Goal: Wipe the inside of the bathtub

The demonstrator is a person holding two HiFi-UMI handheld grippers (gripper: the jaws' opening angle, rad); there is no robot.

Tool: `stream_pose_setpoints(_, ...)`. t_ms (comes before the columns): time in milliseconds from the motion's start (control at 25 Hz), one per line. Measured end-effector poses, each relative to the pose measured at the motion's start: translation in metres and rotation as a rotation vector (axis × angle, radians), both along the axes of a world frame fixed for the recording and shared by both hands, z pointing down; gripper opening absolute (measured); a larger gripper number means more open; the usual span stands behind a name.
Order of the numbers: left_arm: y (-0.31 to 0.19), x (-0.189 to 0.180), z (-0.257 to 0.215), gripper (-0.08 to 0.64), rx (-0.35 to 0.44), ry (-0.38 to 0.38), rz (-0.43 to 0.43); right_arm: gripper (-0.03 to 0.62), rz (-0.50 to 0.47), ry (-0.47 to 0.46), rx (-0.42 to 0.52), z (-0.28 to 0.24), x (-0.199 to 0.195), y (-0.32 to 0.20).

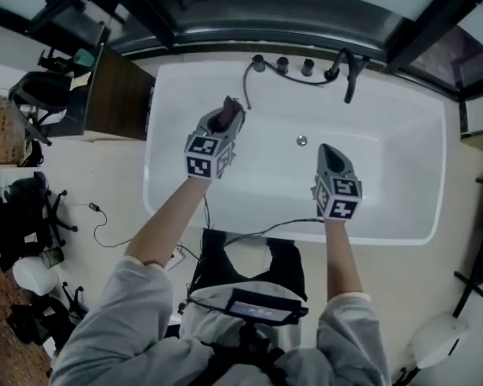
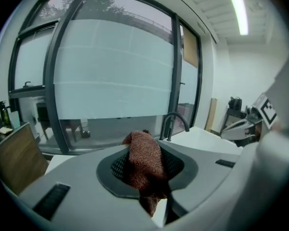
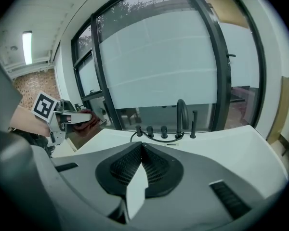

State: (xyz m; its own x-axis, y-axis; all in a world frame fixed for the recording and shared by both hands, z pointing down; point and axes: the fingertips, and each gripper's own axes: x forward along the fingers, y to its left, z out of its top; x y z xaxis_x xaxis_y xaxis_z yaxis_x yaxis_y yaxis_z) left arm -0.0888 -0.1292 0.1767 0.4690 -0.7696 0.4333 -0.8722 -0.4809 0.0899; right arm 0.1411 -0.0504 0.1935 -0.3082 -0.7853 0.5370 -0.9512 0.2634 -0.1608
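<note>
We hold both grippers over the white bathtub (image 1: 410, 127). Our left gripper (image 1: 230, 109) hangs above the tub's left half, toward its far rim. Its jaws are clamped on a reddish-brown cloth (image 2: 143, 163), which bunches between them and pokes out past the tips. The cloth is raised, apart from the tub's surface. Our right gripper (image 1: 327, 153) hovers over the tub's middle, near the round drain (image 1: 302, 141). Its jaws are drawn narrow, tips together, with nothing between them. On the tub's far rim stand three black knobs (image 1: 282, 65) and a curved black faucet (image 1: 348, 69). A thin dark hose (image 1: 245, 83) loops from the knobs down the inside wall.
</note>
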Motion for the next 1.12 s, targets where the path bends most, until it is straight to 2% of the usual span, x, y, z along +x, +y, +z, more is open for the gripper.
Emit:
stream_pose_setpoints(160, 0.061, -0.024, -0.054, 0.092, 0.032, 0.085, -0.079, 0.006, -0.035, -0.034, 0.004, -0.031, 0.006, 0.030)
stream_pose_setpoints(320, 0.112, -0.049, -0.087, 0.092, 0.069, 0.069, -0.105, 0.006, -0.095, -0.073, 0.011, -0.053, -0.011, 0.056)
stream_pose_setpoints(440, 0.147, -0.071, -0.102, 0.092, 0.069, 0.081, -0.127, 0.006, -0.094, -0.079, 0.016, -0.064, -0.023, 0.081)
stream_pose_setpoints(800, 0.226, -0.120, -0.125, 0.093, 0.078, 0.137, -0.056, 0.006, -0.010, -0.090, 0.033, -0.091, -0.062, 0.162)
stream_pose_setpoints(1000, 0.269, -0.155, -0.137, 0.092, 0.102, 0.139, -0.006, 0.006, 0.046, -0.117, 0.029, -0.093, -0.091, 0.215)
stream_pose_setpoints(1120, 0.290, -0.171, -0.135, 0.093, 0.100, 0.150, 0.012, 0.006, 0.087, -0.095, 0.025, -0.098, -0.101, 0.239)
